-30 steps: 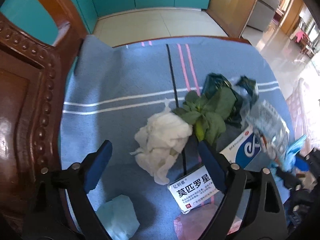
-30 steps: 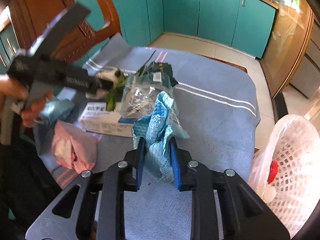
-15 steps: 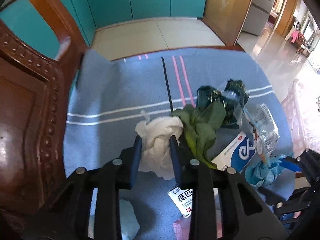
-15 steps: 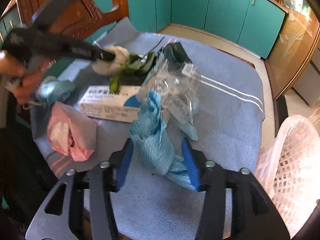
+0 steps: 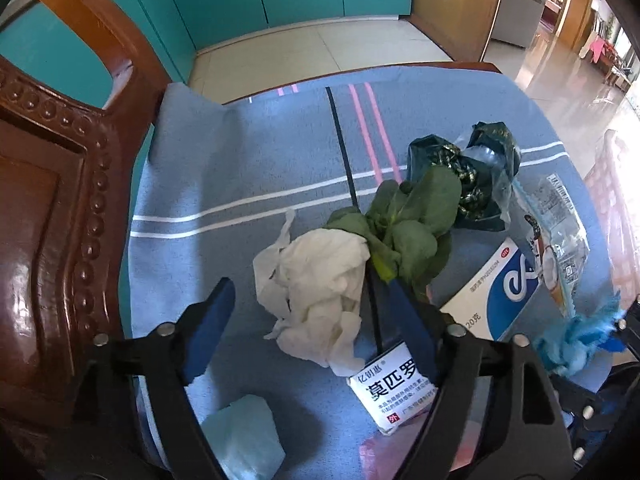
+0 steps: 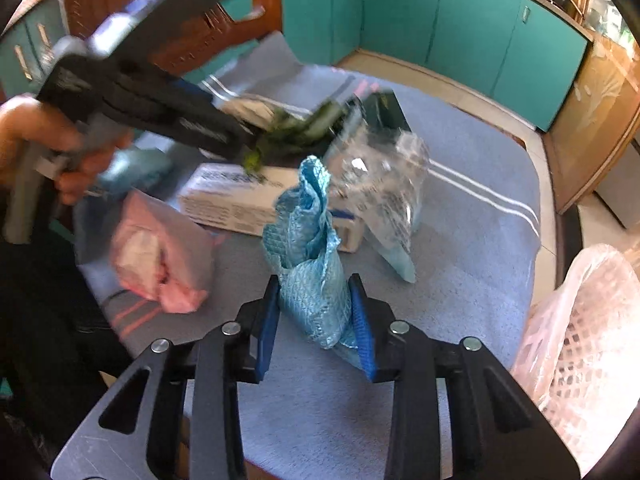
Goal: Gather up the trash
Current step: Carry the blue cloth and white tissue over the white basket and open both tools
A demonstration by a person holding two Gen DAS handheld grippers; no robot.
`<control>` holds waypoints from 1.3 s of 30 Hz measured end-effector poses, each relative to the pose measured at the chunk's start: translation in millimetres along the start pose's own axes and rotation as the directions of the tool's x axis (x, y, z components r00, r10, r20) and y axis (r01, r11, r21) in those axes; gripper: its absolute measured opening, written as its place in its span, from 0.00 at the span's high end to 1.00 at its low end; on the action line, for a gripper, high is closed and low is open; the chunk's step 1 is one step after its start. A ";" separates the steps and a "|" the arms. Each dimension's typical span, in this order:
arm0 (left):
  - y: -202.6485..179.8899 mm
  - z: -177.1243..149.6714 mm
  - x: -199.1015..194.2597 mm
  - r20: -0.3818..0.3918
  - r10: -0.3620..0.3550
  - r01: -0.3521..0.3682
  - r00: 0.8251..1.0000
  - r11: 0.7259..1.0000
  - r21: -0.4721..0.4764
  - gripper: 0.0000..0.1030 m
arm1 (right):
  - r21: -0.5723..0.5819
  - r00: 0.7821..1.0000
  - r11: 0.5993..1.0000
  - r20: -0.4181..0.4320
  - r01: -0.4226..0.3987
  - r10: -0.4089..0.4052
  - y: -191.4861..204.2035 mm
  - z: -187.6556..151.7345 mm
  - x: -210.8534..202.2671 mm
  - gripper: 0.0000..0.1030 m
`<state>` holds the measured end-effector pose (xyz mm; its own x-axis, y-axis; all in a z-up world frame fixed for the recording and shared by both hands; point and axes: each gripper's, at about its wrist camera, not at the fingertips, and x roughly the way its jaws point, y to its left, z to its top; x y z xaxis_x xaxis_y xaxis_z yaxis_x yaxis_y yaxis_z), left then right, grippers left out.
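Blue rag (image 6: 310,280): between right gripper (image 6: 316,326) pads, jaws closing.
Left gripper (image 5: 308,320): opening, astride tissue (image 5: 316,292).

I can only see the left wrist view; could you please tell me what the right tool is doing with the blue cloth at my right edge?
Observer: The right tool has the cloth standing between its jaws, which are closing; both pads seem to touch it.
Operator: Thank you. Is there a bin near it?
Observer: Yes, a white mesh basket lined with a bag sits just off the table, to that tool's right.
Operator: Is anything hidden under my own tool?
Observer: A crumpled pink wad with white inside lies left of the cloth, near the table's front edge.
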<state>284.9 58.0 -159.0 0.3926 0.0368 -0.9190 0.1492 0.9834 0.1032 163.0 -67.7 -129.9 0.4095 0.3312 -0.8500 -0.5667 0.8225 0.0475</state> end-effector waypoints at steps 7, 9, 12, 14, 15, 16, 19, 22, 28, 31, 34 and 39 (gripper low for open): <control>1.6 1.0 -19.8 0.088 0.002 -0.003 0.996 1.000 0.003 0.73 | 0.064 0.987 0.995 0.149 -0.076 0.066 -18.6 3.2 -36.7 0.67; 5.5 3.2 -34.7 0.154 -0.011 0.014 0.988 1.000 -0.017 0.73 | 0.107 0.978 0.991 0.202 -0.077 0.054 -28.8 2.9 -46.9 0.67; 11.4 5.0 -59.0 0.265 -0.063 0.078 0.962 0.996 -0.047 0.73 | 0.187 0.960 0.979 0.279 -0.078 0.023 -44.0 7.5 -60.8 0.67; 10.6 5.1 -82.2 0.354 -0.098 0.122 0.930 0.992 -0.045 0.73 | 0.237 0.948 0.970 0.318 -0.058 -0.022 -53.7 7.4 -70.8 0.67; 9.0 5.5 -88.9 0.377 -0.108 0.132 0.920 0.990 -0.039 0.73 | 0.265 0.940 0.963 0.337 -0.045 -0.049 -59.1 6.0 -76.7 0.67; 3.1 5.9 -101.2 0.416 -0.128 0.152 0.900 0.988 -0.024 0.73 | 0.305 0.929 0.952 0.357 -0.019 -0.096 -66.0 3.9 -83.9 0.67; -18.0 8.2 -121.5 0.473 -0.170 0.186 0.865 0.982 0.014 0.73 | 0.412 0.904 0.910 0.371 0.046 -0.214 -85.6 -4.2 -96.9 0.67; -50.0 12.7 -132.6 0.484 -0.233 0.230 0.843 0.971 0.068 0.73 | 0.507 0.896 0.856 0.328 0.101 -0.300 -111.1 -14.4 -99.9 0.67; -120.5 14.3 -143.9 0.450 -0.341 0.290 0.825 0.940 0.180 0.73 | 0.636 0.859 0.735 0.218 0.236 -0.464 -146.7 -45.1 -110.3 0.67; -156.9 14.6 -138.5 0.412 -0.405 0.330 0.817 0.912 0.243 0.73 | 0.691 0.850 0.678 0.180 0.249 -0.496 -161.5 -64.3 -116.9 0.66; -191.9 12.2 -129.8 0.359 -0.454 0.362 0.815 0.884 0.297 0.73 | 0.735 0.835 0.622 0.143 0.269 -0.531 -178.7 -85.0 -125.7 0.66; -245.3 -3.7 -114.6 0.259 -0.515 0.400 0.817 0.830 0.389 0.73 | 0.789 0.833 0.551 0.095 0.271 -0.546 -200.0 -114.7 -135.0 0.66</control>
<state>200.0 -186.7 -80.4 0.4788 -0.5223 -0.7056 0.6337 0.7619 -0.1340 139.0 -330.0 -84.8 0.7180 -0.1294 -0.6839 0.3634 0.9077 0.2098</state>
